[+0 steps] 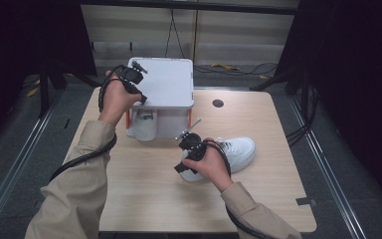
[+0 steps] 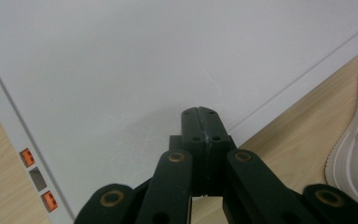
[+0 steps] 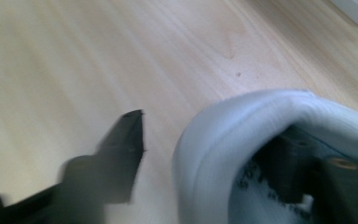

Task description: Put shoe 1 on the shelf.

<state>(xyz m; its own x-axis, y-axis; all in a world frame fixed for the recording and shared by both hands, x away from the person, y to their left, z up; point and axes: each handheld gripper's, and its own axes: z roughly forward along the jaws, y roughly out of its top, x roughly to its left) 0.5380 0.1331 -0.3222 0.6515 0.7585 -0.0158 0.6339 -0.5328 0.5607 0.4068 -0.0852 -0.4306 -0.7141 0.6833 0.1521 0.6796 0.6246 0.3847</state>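
Risk: right gripper (image 1: 191, 149), jaws apart astride sneaker (image 1: 238, 152) heel w/o clamping, may drop it near desk's (image 1: 144, 199) right edge; left gripper (image 1: 138, 65) shut, empty, atop box (image 1: 166, 82).

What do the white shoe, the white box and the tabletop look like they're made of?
The shoe looks like smooth white leather or a synthetic with a padded collar; which one is unclear. The box seems to be matte white plastic or painted board: flat, even, with faint scuffs in the left gripper view. The tabletop shows pale wood grain, probably a laminate or veneer, with a satin finish.
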